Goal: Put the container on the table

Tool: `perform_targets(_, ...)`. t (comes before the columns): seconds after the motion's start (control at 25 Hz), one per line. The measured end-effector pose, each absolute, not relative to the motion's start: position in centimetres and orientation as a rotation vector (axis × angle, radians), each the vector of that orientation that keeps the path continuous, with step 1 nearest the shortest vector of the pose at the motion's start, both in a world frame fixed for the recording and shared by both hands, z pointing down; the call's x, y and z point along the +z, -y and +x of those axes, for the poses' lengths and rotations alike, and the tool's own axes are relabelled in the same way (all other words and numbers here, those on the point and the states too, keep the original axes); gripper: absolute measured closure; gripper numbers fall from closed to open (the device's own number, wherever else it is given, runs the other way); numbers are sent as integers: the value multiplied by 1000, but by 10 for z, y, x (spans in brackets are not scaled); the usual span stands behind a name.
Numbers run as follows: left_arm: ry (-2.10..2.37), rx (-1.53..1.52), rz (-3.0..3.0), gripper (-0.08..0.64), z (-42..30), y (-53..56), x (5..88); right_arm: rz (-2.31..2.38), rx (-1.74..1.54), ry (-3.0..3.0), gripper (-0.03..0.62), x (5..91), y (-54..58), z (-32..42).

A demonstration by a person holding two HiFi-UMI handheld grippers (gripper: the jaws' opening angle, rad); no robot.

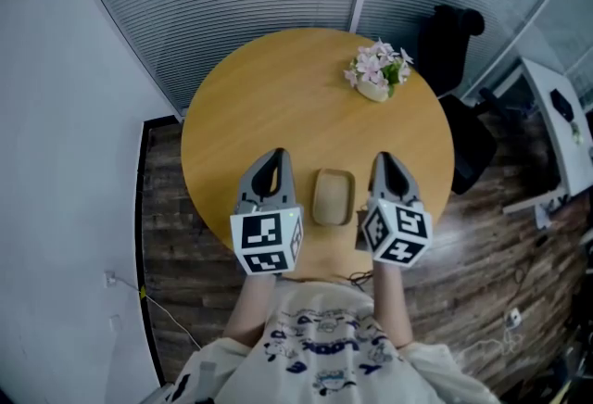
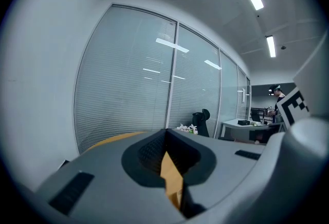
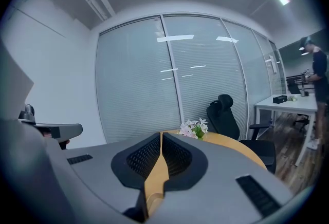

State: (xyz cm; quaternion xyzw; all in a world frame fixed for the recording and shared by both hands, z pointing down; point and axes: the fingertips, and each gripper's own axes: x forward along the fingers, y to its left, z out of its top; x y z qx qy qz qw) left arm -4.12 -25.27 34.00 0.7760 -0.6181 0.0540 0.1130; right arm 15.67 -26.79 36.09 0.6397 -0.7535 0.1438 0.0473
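A small tan rounded container [image 1: 334,196] lies on the round wooden table [image 1: 278,96] near its front edge. In the head view my left gripper [image 1: 274,158] hovers just left of the container and my right gripper [image 1: 384,161] just right of it. Neither touches it. Both pairs of jaws are closed together with nothing between them. In the left gripper view the left gripper [image 2: 165,141] shows its dark pads meeting over the table. In the right gripper view the right gripper [image 3: 161,142] looks the same.
A small pot of pink and white flowers [image 1: 376,71] stands at the table's far right. A black office chair [image 1: 451,45] is behind the table, with a white desk [image 1: 561,129] at the right. Glass walls with blinds close the back. A cable [image 1: 176,323] lies on the wood floor.
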Motion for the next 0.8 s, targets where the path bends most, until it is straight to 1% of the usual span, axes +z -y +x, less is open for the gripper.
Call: perform_targets(0.8,1799,161,2286,557,-37,258,341,1954,428,2294,580,359,272,161)
